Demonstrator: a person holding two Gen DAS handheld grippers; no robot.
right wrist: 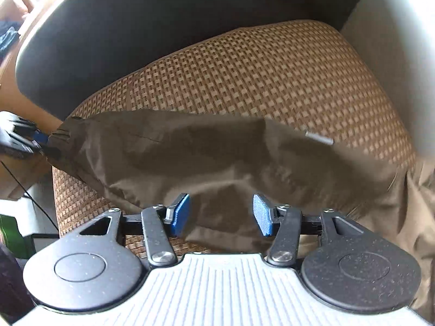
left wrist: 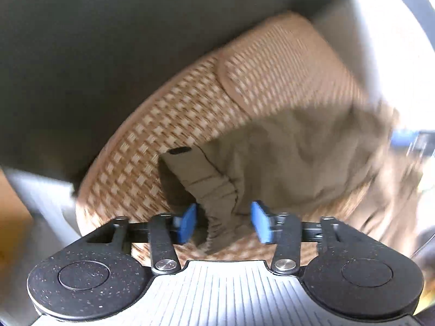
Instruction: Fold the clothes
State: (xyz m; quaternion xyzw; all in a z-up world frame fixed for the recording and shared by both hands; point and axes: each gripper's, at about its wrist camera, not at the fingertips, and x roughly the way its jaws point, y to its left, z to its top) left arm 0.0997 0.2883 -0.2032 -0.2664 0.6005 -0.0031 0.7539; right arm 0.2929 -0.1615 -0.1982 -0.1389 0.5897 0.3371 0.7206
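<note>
A khaki-brown garment (left wrist: 285,157) with an elastic waistband lies on a woven tan seat cushion (left wrist: 168,125). My left gripper (left wrist: 224,221) is open, its blue pads on either side of the gathered waistband, not closed on it. In the right wrist view the same garment (right wrist: 204,157) spreads across the cushion (right wrist: 258,76). My right gripper (right wrist: 221,214) is open just above the cloth's near edge. The left gripper (right wrist: 30,141) shows at the garment's far left corner.
A dark grey chair back (right wrist: 136,27) curves behind the cushion. A pale armrest or wall (right wrist: 402,54) stands at the right. A small white tag or stick (right wrist: 319,138) lies on the cushion. A cable and green object (right wrist: 11,233) are at lower left.
</note>
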